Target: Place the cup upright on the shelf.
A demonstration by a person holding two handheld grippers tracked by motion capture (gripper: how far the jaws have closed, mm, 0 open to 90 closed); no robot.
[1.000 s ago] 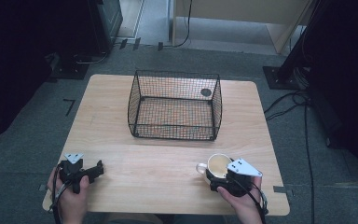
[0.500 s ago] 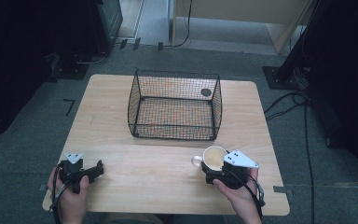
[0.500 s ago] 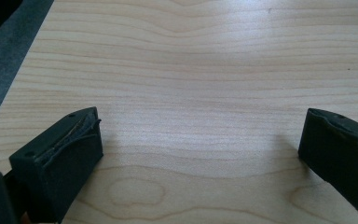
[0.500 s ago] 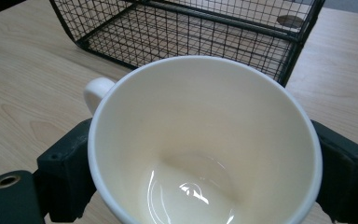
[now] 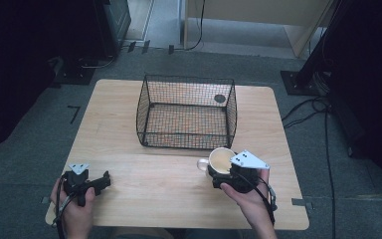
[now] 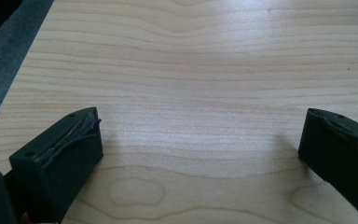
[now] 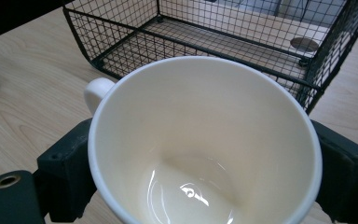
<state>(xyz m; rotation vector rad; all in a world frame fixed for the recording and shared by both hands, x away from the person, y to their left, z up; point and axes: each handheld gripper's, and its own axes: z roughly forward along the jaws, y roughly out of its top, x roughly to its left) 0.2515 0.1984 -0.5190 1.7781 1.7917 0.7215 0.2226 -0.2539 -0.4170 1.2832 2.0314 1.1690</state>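
Across the table, your mug has moved up to just beside the wire basket's near wall, clenched in your right gripper, so lift it in next, while your left gripper idles, jaws spread.

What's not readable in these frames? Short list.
- Cup outside wall and base: right gripper view, hidden by its own rim and the jaws either side.
- Whether the cup touches the table: high view, right gripper covers it.
- Dark round spot near the basket back corner: too small to identify.
- Left gripper right jaw: left gripper view, cut off by the edge.
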